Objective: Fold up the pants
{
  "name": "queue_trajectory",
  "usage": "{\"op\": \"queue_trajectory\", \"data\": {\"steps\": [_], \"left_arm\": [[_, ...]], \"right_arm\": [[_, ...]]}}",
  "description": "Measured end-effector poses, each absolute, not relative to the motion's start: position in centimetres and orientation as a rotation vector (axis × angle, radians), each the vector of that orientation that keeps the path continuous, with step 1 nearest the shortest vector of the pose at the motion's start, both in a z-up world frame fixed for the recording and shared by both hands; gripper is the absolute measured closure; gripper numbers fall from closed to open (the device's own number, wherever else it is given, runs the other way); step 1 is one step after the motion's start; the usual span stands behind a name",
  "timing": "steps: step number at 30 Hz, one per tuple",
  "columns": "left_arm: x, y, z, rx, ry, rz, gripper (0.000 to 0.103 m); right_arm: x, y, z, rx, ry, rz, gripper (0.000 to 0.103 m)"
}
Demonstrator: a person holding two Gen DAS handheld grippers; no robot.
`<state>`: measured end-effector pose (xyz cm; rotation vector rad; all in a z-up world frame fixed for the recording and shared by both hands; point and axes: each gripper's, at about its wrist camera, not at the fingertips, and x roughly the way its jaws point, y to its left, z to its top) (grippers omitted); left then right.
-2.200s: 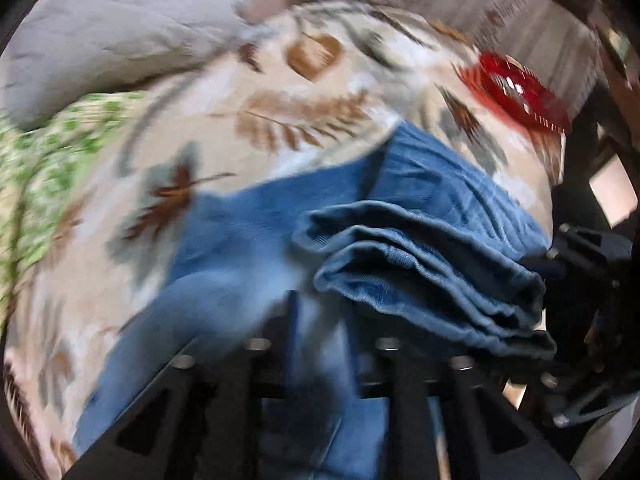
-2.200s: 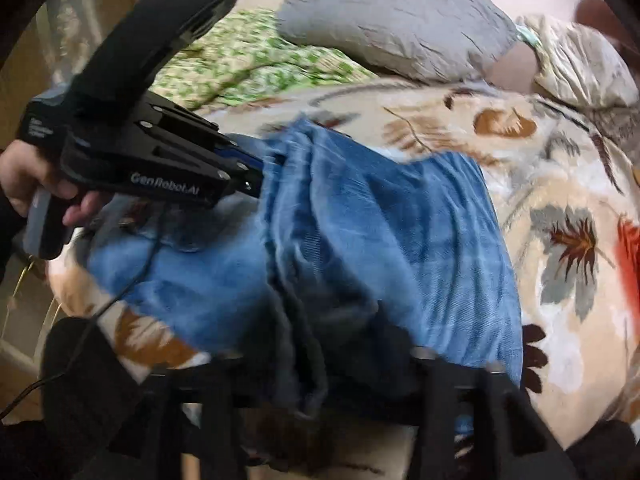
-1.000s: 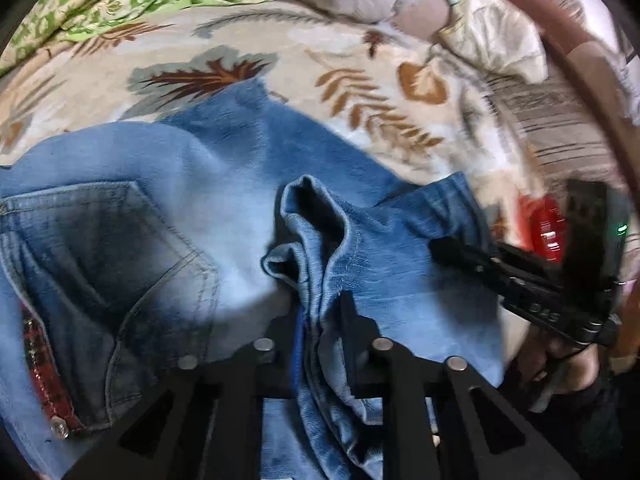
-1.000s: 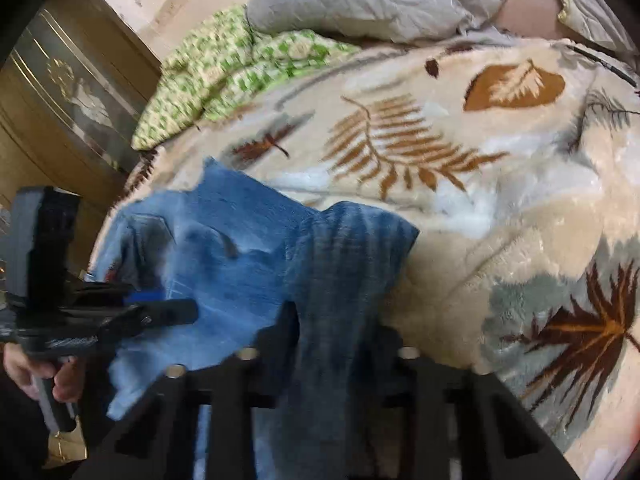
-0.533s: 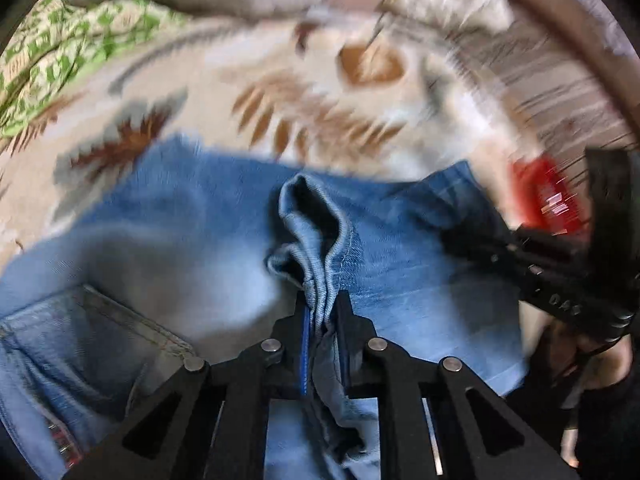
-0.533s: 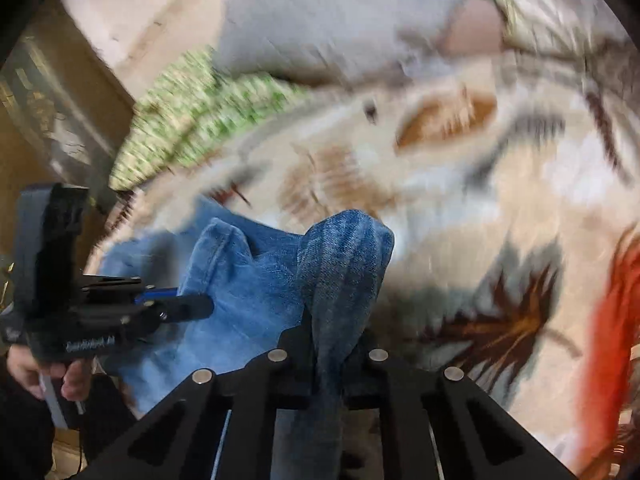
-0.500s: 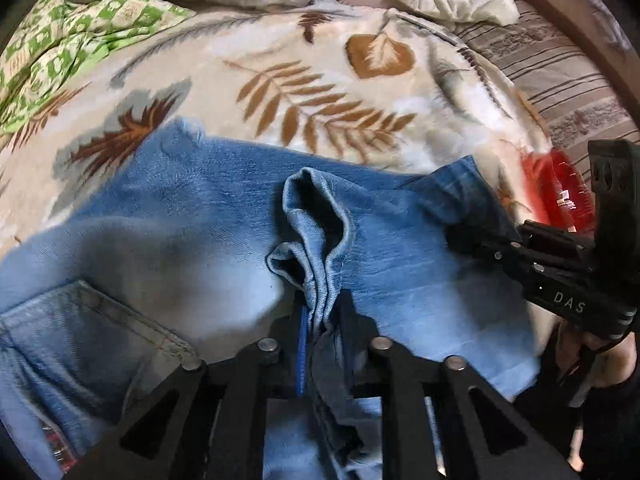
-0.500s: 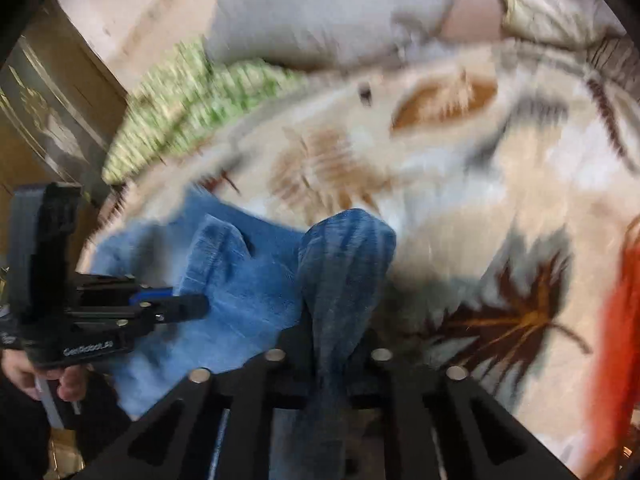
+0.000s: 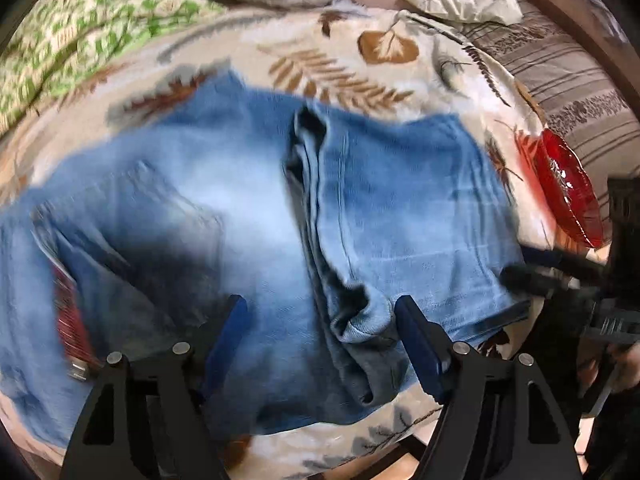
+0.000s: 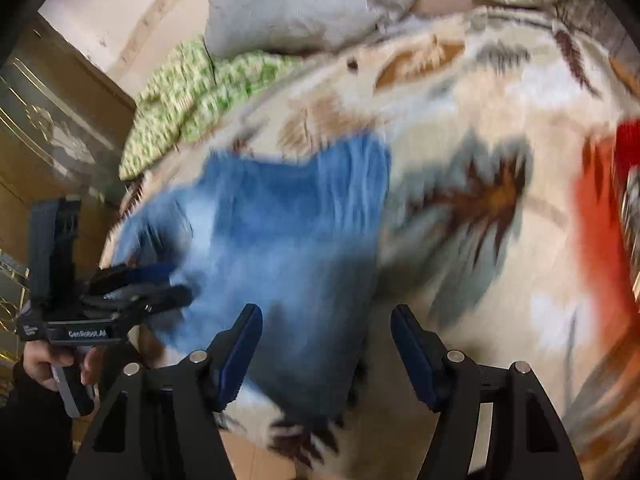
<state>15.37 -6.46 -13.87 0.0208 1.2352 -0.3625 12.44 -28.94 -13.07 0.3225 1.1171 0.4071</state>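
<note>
Left gripper [image 9: 320, 332]: jaws have just been opening and now stand wide; the bunched hem lies loose between them, pinched half a second ago, no longer pressed.
Right gripper [image 10: 326, 344]: jaws also just opened wide; denim lies under and between the pads, but nothing is gripped.
Jeans [image 9: 224, 216]: flat on the blanket [image 9: 360, 64] near its front edge, legs folded over the seat, a ridge of folded edge down the middle.
What changed: both hems released onto the pile.
Meaning: this fold looks laid down; likely next is smoothing or another fold.
Around: red dish [image 9: 568, 188] just beside the jeans; pillow [image 10: 312, 4] well apart.
</note>
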Motion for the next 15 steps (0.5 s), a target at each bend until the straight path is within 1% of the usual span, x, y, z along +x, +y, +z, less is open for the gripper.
{"op": "queue_trajectory", "data": {"steps": [1, 2, 3, 4, 6, 8, 11, 12, 14, 15], "left_arm": [[15.1, -6.3, -14.0, 0.004, 1.231, -0.365, 0.034], [14.8, -6.4, -13.9, 0.012, 1.213, -0.385, 0.047], [14.4, -6.8, -13.6, 0.030, 1.205, -0.414, 0.068], [13.9, -7.0, -13.1, 0.057, 1.185, -0.418, 0.081], [13.0, -7.2, -12.5, 0.076, 1.169, -0.450, 0.081], [12.6, -6.8, -12.8, 0.072, 1.175, -0.446, 0.081], [12.4, -7.2, -14.4, 0.112, 1.162, -0.422, 0.078], [12.3, -7.6, -14.4, 0.138, 1.143, -0.406, 0.075], [12.1, -7.8, -14.1, 0.146, 1.125, -0.402, 0.073], [12.0, -7.4, -13.7, 0.130, 1.120, -0.400, 0.062]], "right_arm": [[12.0, -28.7, -13.7, 0.327, 1.124, 0.413, 0.035], [11.5, -28.6, -13.9, 0.321, 1.108, 0.405, 0.040], [11.1, -28.3, -13.7, 0.301, 1.092, 0.408, 0.073], [10.9, -27.9, -13.4, 0.296, 1.086, 0.437, 0.082], [10.5, -27.7, -12.5, 0.283, 1.062, 0.440, 0.085], [10.0, -27.6, -12.0, 0.256, 1.052, 0.438, 0.086], [9.8, -26.9, -13.5, 0.203, 1.086, 0.407, 0.086], [9.9, -26.8, -13.9, 0.205, 1.086, 0.402, 0.085], [10.3, -27.1, -14.2, 0.223, 1.089, 0.383, 0.077], [10.3, -27.2, -14.1, 0.233, 1.097, 0.378, 0.075]]}}
